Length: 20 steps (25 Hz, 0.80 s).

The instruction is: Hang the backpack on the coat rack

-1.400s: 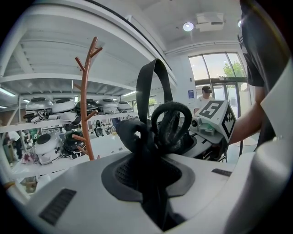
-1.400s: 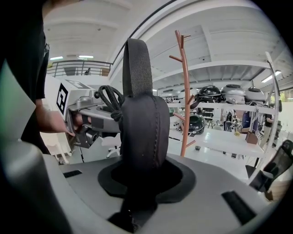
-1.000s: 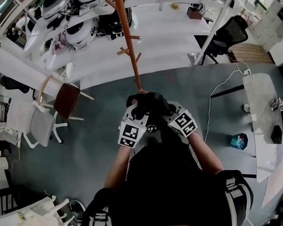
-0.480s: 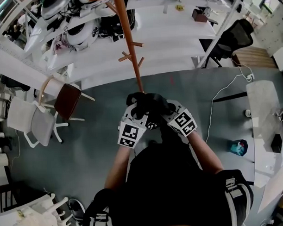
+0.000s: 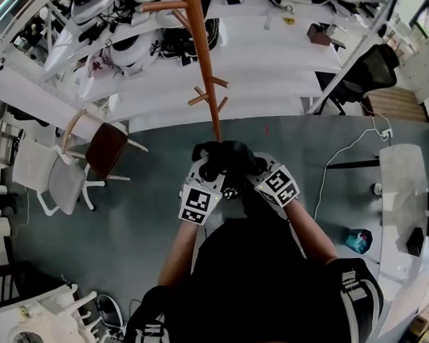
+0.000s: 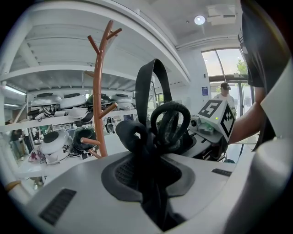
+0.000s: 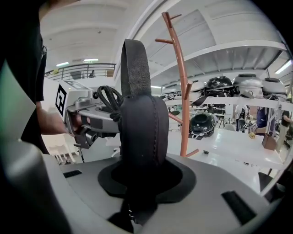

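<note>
Both grippers hold the black backpack [image 5: 227,158] by its straps in front of the person. My left gripper [image 5: 211,166] is shut on a bunched thin strap and loop [image 6: 170,123]. My right gripper [image 5: 245,166] is shut on a padded shoulder strap [image 7: 139,130], with a webbing band standing up above it. The jaws of each are wrapped by black fabric in the left gripper view [image 6: 147,153] and the right gripper view [image 7: 137,180]. The orange-brown coat rack [image 5: 205,69] stands just beyond the backpack, with its pegs [image 5: 198,99] bare; it also shows ahead as the coat rack [image 6: 98,91] and the coat rack [image 7: 183,91].
White shelves with helmets [image 5: 129,47] run behind the rack. A brown-seated chair [image 5: 105,150] and a white chair [image 5: 60,183] stand at left. A black office chair [image 5: 369,67], a white table [image 5: 401,189], a floor cable and a teal object [image 5: 359,238] are at right.
The rack and shelves have slid down and nearer in the head view: both grippers have moved toward the rack together with the backpack. Their grips look unchanged.
</note>
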### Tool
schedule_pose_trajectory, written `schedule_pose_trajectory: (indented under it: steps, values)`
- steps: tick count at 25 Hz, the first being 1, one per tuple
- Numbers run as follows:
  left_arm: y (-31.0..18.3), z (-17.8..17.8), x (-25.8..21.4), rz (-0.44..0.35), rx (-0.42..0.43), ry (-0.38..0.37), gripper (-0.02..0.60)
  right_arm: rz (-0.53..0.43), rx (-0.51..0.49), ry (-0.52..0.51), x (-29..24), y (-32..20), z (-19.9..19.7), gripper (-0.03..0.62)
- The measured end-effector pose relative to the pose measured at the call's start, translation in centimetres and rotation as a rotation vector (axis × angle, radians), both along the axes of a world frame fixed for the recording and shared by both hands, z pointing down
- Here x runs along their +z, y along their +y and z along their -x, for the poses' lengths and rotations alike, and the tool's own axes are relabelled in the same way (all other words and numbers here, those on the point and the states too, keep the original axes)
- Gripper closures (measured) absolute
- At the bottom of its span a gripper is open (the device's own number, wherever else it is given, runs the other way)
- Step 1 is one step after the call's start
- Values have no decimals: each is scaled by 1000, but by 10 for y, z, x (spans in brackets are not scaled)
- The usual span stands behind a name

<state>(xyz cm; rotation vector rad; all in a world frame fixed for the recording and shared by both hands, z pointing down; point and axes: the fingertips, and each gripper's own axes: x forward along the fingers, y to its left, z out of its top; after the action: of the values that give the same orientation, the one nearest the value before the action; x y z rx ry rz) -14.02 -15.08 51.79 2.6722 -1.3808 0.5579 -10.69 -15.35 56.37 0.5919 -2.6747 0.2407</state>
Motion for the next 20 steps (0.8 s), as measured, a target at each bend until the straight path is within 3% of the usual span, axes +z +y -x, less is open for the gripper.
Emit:
schedule_pose_trajectory:
  steps: [20]
  values:
    - [-113, -4, -22, -14, -118, -7, 497, -12, -130, 5, -17, -120, -5, 471]
